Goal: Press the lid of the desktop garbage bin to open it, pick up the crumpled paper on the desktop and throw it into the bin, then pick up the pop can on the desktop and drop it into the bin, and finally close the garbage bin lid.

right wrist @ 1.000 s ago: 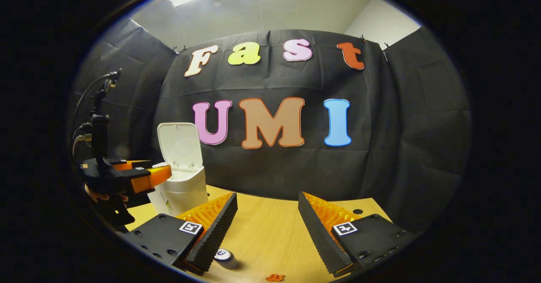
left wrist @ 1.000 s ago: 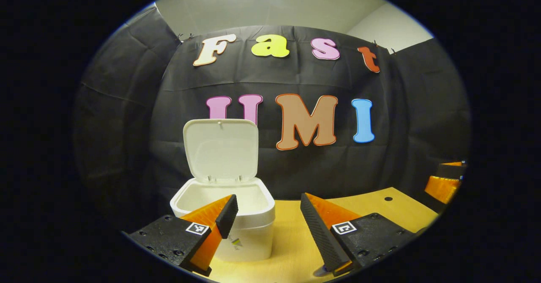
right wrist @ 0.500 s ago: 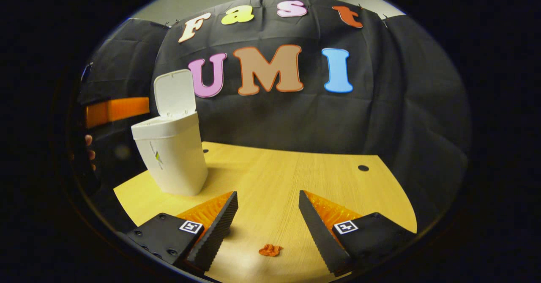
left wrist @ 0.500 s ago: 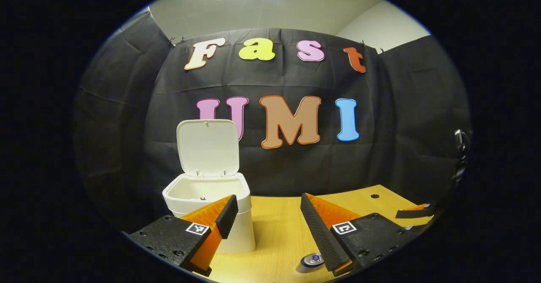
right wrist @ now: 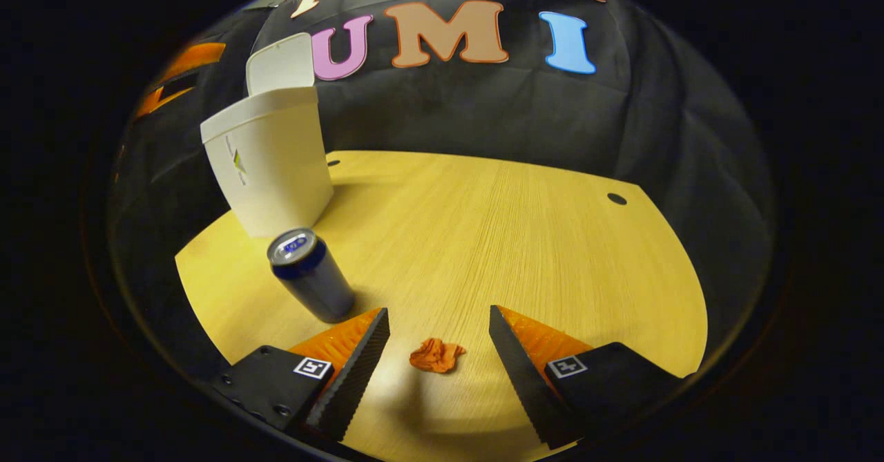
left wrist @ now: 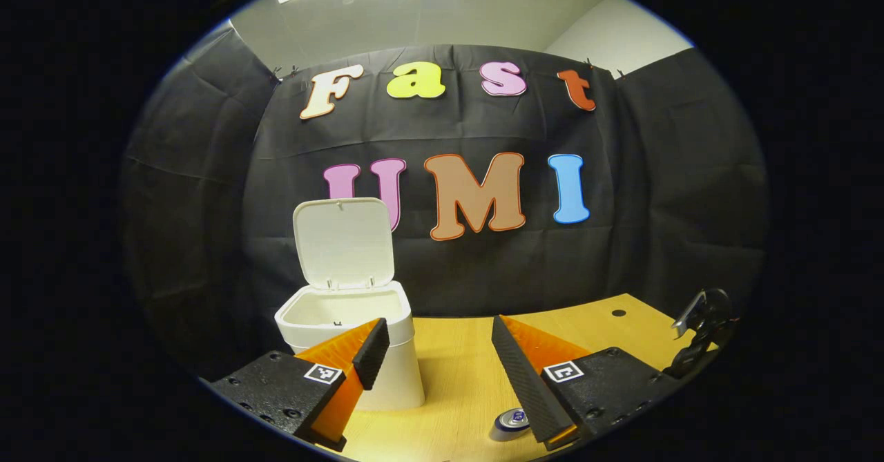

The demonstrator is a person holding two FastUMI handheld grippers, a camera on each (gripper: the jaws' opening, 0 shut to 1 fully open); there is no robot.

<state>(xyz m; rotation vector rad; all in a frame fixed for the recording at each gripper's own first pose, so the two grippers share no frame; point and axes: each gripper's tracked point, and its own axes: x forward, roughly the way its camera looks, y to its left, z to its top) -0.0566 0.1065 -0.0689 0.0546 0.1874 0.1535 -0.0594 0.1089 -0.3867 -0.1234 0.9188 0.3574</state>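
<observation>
The right gripper (right wrist: pixel 438 341) hangs with its jaws spread wide and nothing between them touching either finger; the orange crumpled paper (right wrist: pixel 436 355) lies on the wooden desktop (right wrist: pixel 525 241) in the gap between its fingers, and the pop can (right wrist: pixel 311 275) stands upright just beyond its left finger, with the white garbage bin (right wrist: pixel 268 151) farther off behind the can, its lid (right wrist: pixel 280 63) raised. The left gripper (left wrist: pixel 440 351) is also wide open and empty, with the open bin (left wrist: pixel 349 341) just past its left finger, the lid (left wrist: pixel 343 242) standing upright at the back, and the can's top (left wrist: pixel 512 419) peeking out beside its right finger.
</observation>
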